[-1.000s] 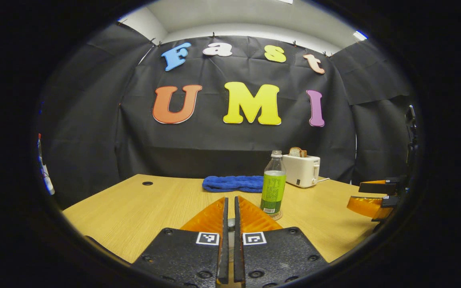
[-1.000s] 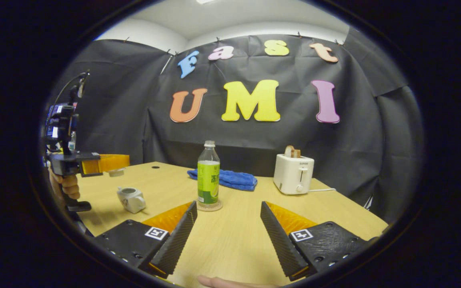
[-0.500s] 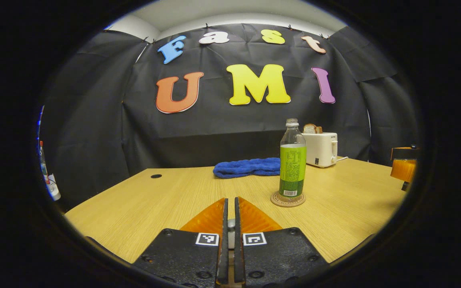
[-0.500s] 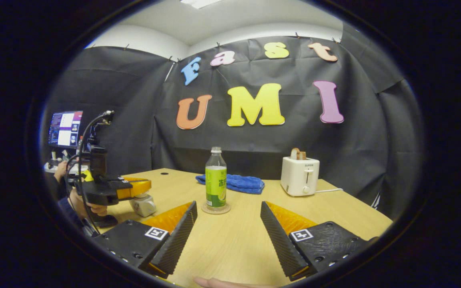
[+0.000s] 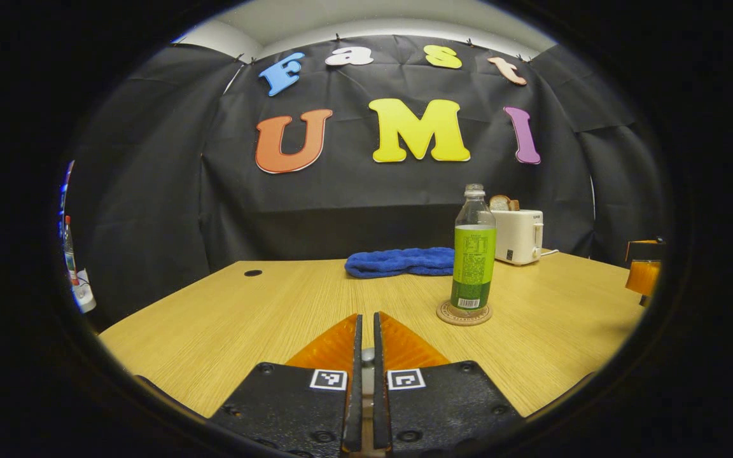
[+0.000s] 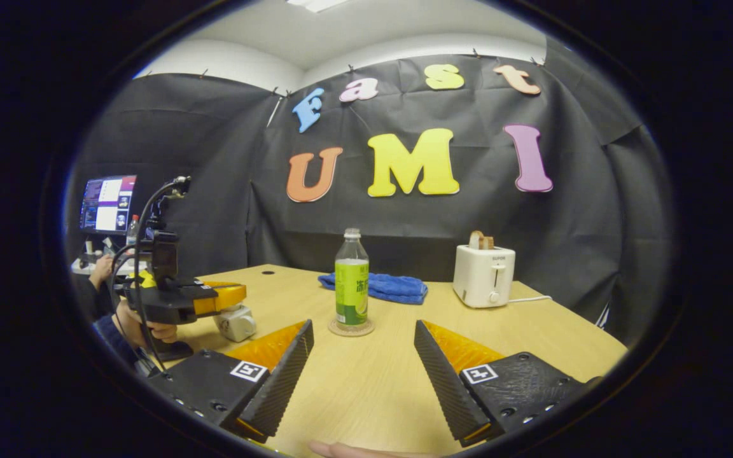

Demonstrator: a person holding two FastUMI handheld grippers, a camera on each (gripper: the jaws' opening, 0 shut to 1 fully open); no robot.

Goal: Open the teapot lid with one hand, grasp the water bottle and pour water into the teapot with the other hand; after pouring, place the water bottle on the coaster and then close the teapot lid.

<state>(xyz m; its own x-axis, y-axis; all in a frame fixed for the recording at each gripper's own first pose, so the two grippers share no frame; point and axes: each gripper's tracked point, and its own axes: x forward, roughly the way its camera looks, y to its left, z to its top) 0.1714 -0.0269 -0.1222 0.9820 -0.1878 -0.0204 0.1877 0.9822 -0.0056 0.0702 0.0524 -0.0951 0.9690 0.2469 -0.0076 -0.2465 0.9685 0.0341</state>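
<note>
At lower centre of the left gripper view, the left gripper point(image 5: 364, 356) is seen nearly closed on a small pale object (presumably the lid; not certain). Left of centre in the right gripper view, the teapot point(image 6: 237, 322) is partly hidden beneath that tool. The water bottle point(image 6: 351, 280) stands on the coaster point(image 6: 351, 328); the right gripper point(image 6: 363, 375) is held wide apart, empty. A misaligned lowering could tip the teapot.

bottle point(image 6: 351, 286): green label | towel point(image 6: 385, 287): blue | toaster point(image 6: 483, 275): white | teapot point(image 6: 237, 322): white | table point(image 6: 366, 375): light wood
</note>
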